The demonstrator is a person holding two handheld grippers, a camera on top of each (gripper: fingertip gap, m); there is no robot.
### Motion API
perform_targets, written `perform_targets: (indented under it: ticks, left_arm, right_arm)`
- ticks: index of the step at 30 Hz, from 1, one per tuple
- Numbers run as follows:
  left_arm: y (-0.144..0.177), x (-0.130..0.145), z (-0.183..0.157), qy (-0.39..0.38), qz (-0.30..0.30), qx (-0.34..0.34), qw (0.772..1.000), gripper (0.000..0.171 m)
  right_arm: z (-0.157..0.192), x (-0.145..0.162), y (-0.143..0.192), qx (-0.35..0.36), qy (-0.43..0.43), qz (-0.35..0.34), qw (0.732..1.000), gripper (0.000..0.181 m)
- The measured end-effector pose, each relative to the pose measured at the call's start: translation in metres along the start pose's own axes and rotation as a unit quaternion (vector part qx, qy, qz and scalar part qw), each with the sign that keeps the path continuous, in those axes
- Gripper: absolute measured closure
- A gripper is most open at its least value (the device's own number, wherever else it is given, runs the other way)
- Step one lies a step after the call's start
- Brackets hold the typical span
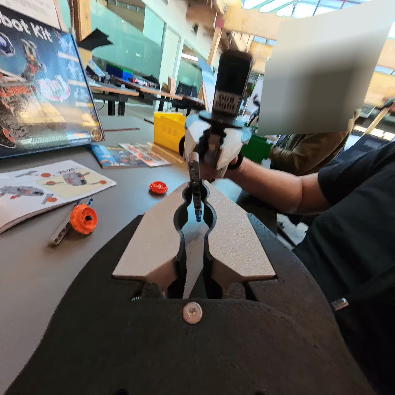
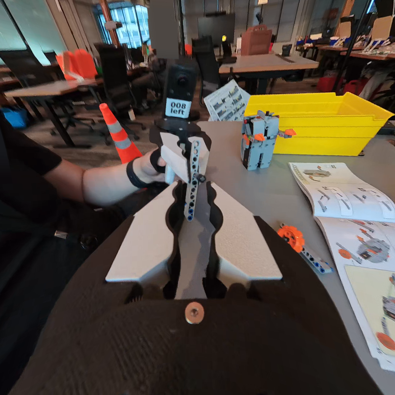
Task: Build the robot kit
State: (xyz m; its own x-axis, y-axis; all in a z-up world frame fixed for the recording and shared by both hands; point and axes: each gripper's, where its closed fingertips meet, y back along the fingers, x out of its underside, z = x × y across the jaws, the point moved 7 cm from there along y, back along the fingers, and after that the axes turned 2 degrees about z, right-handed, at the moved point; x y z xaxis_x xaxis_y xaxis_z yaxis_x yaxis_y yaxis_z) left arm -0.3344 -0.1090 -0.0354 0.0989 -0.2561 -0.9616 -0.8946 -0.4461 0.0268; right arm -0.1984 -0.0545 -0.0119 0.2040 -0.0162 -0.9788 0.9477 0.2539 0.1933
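Above the table's edge, left gripper (image 1: 195,188) and right gripper (image 2: 193,186) both clench one grey holed beam (image 2: 192,183).

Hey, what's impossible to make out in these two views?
Right wrist view: whether the right gripper touches the grey beam; too close to tell.
Right wrist view: inside the yellow bin, hidden by its wall.
Left wrist view: the blue box, blurred and cut by the left edge.

Fingers (image 1: 235,230): rough, matt, printed plastic. Beam (image 2: 193,183): smooth grey plastic. Bin (image 2: 316,126): glossy yellow plastic. Booklet (image 2: 350,215): paper. Desk (image 1: 32,267): matt.
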Motion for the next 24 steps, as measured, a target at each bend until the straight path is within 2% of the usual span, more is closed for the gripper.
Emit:
perform_targets:
  ticks: [3,8,12,19,24]
  left_arm:
    - [-0.005,0.008,-0.001,-0.03,0.046,-0.012,0.998,0.166]
    - [-0.01,0.012,-0.004,-0.041,0.064,-0.004,0.997,0.166]
    - [-0.01,0.012,-0.008,-0.041,0.061,0.008,0.997,0.166]
    - [-0.01,0.012,-0.009,-0.044,0.056,0.014,0.997,0.166]
    - [-0.006,0.002,-0.01,-0.054,-0.001,0.007,0.998,0.166]
  right_arm:
    - [-0.002,0.006,0.002,-0.009,-0.001,0.031,0.999,0.16]
    - [-0.001,0.014,-0.001,-0.028,0.005,0.052,0.998,0.174]
    - [0.0,0.011,0.001,-0.042,-0.005,0.03,0.999,0.174]
    - [0.002,0.01,0.0,-0.046,-0.004,0.034,0.998,0.176]
    - [0.001,0.005,0.002,-0.046,-0.014,0.004,0.999,0.176]
